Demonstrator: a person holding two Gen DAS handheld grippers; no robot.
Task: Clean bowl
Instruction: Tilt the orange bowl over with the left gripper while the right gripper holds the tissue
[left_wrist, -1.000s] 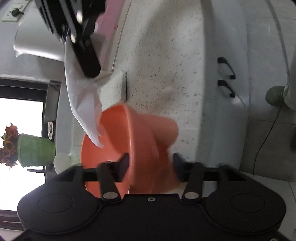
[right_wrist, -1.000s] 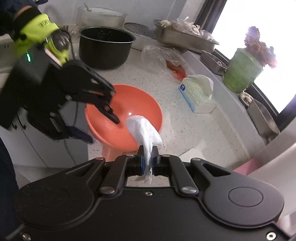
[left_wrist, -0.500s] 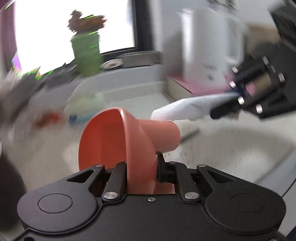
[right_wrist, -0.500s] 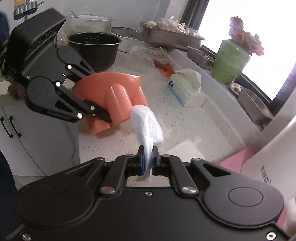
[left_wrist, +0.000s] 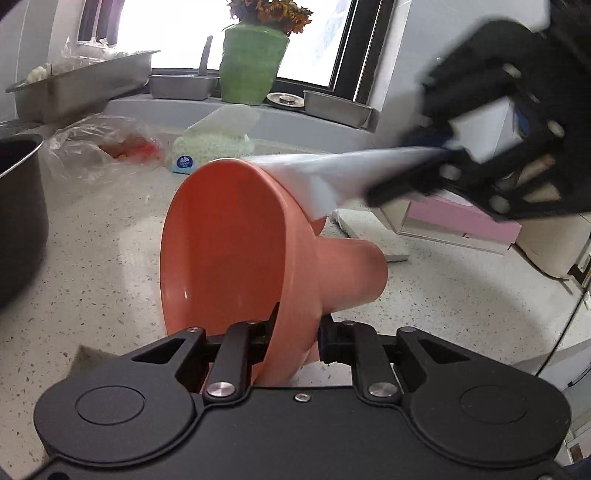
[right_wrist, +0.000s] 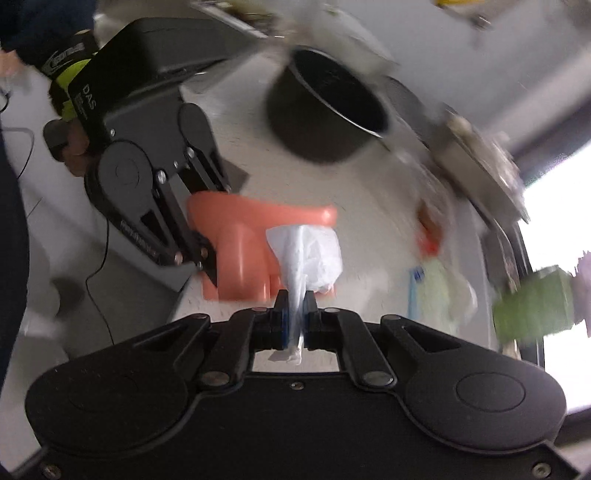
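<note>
My left gripper (left_wrist: 293, 332) is shut on the rim of the orange footed bowl (left_wrist: 229, 254), held on its side above the counter, opening to the left and foot to the right. My right gripper (right_wrist: 293, 314) is shut on a white tissue (right_wrist: 306, 254). The tissue (left_wrist: 332, 177) lies against the bowl's outer wall near the top rim. In the right wrist view the bowl (right_wrist: 240, 254) shows foot toward the camera, with the left gripper (right_wrist: 201, 254) clamped on its left edge. The right gripper (left_wrist: 439, 170) is blurred at upper right.
On the speckled counter (left_wrist: 92, 258): a dark pot (left_wrist: 18, 214), a plastic bag (left_wrist: 99, 147), a tissue pack (left_wrist: 214, 144), a sponge (left_wrist: 373, 236). A green flower pot (left_wrist: 255, 59) and steel trays (left_wrist: 336, 107) stand on the sill. A pink box (left_wrist: 461, 218) stands at right.
The tissue has come out of the bowl's inside and now rubs the outer wall near the rim. The left gripper has turned the bowl onto its side. The right gripper has rolled; its view is blurred.
</note>
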